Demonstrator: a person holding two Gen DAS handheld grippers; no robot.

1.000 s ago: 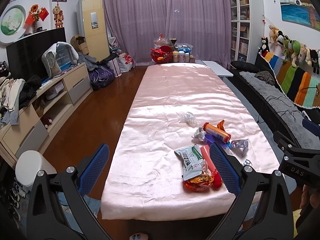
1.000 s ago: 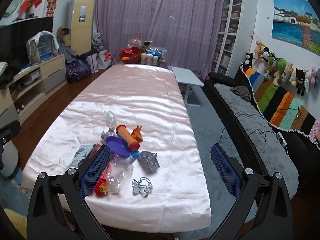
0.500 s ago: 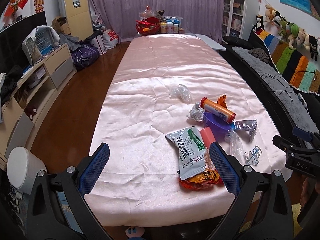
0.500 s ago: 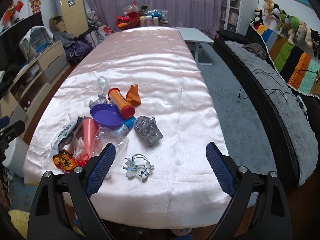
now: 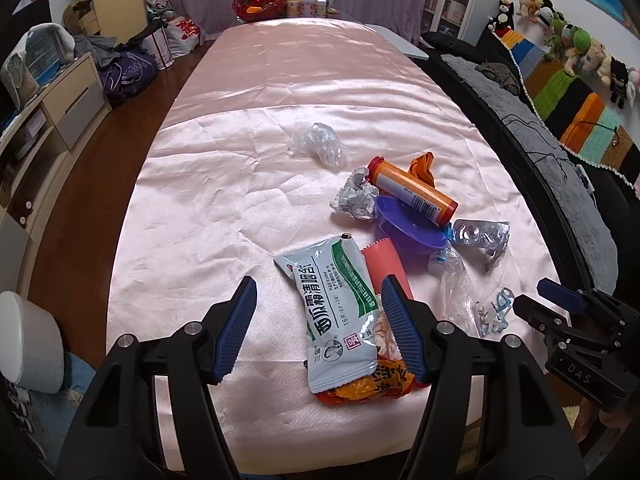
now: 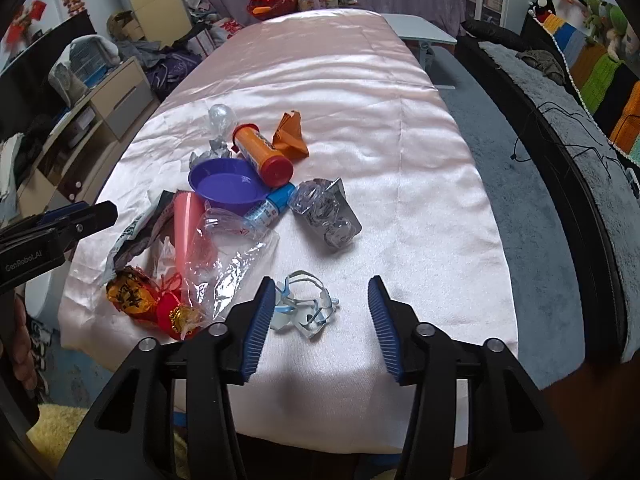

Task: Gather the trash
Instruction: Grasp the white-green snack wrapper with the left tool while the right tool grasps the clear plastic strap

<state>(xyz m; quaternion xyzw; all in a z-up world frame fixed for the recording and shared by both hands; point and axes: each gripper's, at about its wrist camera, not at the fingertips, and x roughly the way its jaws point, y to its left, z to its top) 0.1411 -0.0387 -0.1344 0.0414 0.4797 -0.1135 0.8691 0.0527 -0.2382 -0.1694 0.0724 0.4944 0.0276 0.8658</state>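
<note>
Trash lies on the near end of a long table with a pink cloth (image 5: 248, 184). A white and green packet (image 5: 338, 308) lies between the fingers of my open left gripper (image 5: 320, 328), over an orange wrapper (image 5: 380, 384). Beyond are a purple bowl (image 5: 408, 224), an orange tube (image 5: 412, 190), crumpled foil (image 5: 356, 198) and clear plastic (image 5: 320, 144). My right gripper (image 6: 322, 324) is open just above a clear-blue plastic scrap (image 6: 304, 306). The bowl (image 6: 224, 184), tube (image 6: 262, 154) and a blister pack (image 6: 326, 216) lie beyond it.
A white bin (image 5: 28, 348) stands on the floor at the table's left corner. A cabinet (image 5: 52, 108) lines the left wall and a dark sofa (image 5: 540, 152) the right. Red basket and bottles (image 5: 288, 0) sit at the far end.
Both grippers have come forward and lower over the table's near end and their jaws have narrowed. The trash now sits close between the fingers.
</note>
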